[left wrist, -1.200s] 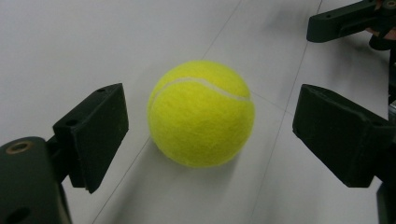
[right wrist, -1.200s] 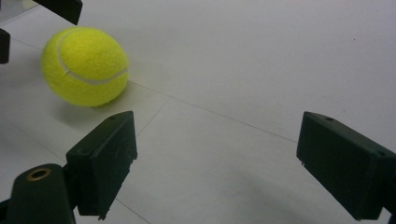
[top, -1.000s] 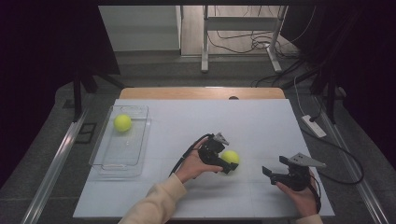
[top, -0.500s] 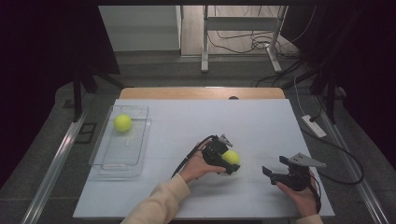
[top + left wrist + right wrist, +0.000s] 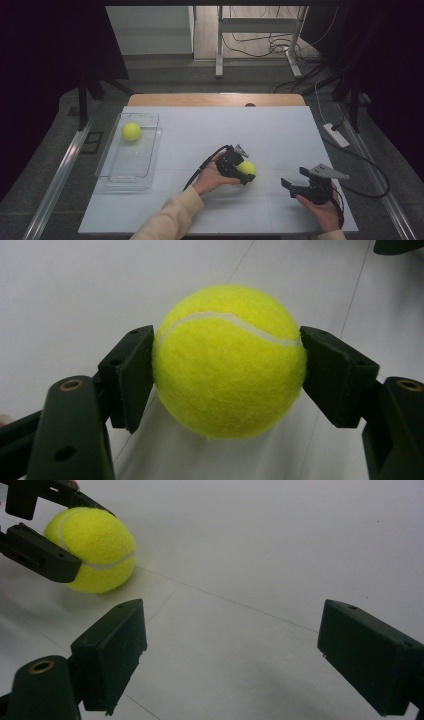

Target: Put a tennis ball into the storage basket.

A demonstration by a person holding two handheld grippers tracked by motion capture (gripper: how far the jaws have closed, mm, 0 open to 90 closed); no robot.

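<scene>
Gripping a yellow tennis ball (image 5: 229,360) between its two black pads, the left tool (image 5: 239,170) has just closed its jaws onto the ball, which rests on the white table (image 5: 210,130) near the middle of its front half; in the left gripper view both pads press the ball's flanks. Just right of it, well apart, the right tool (image 5: 295,186) is held low over the table with its jaws spread wide and nothing between them. A second tennis ball (image 5: 131,131) lies in the clear tray (image 5: 116,175) at the table's left side.
</scene>
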